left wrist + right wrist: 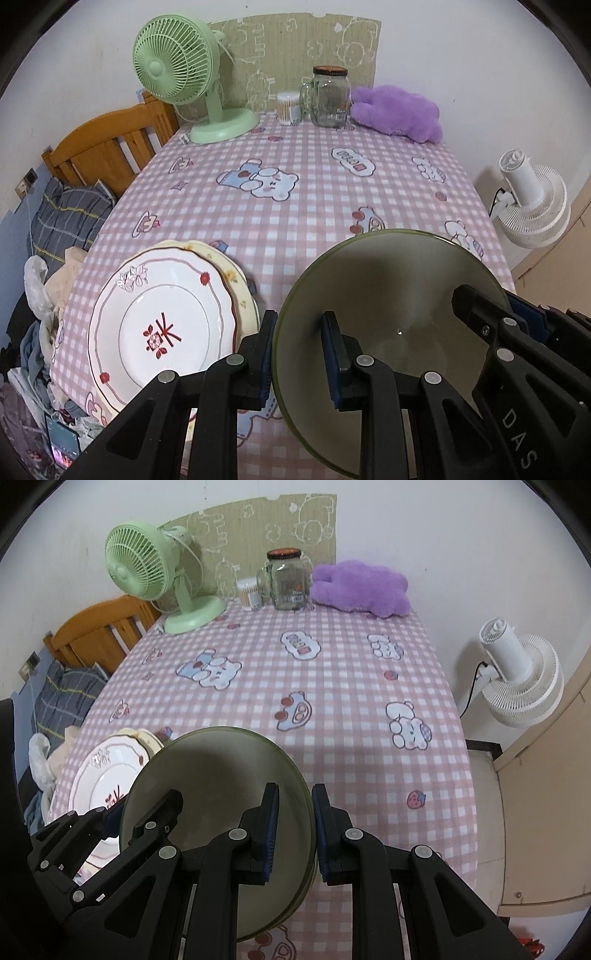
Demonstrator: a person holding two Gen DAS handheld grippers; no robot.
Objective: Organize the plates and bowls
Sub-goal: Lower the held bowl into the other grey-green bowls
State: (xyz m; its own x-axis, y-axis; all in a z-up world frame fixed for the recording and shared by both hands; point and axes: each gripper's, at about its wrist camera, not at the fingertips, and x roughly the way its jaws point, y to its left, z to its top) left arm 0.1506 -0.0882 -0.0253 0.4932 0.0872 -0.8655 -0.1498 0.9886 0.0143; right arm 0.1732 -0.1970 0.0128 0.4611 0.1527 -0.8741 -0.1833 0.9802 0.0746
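Straddling opposite rims of the olive-green bowl [388, 314] at the table's near edge: left gripper [299, 354] and right gripper [294, 823], each with one jaw inside and one outside. Whether either pair clamps the rim cannot be told. White patterned plate [162, 325] lies stacked on another plate just left of the bowl, on the pink checked tablecloth [332, 686].

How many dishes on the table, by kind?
Plates: 2, a white patterned plate stacked on a cream plate
Bowls: 1, olive-green bowl, its rim between both claws, left claw, right claw
Total: 3
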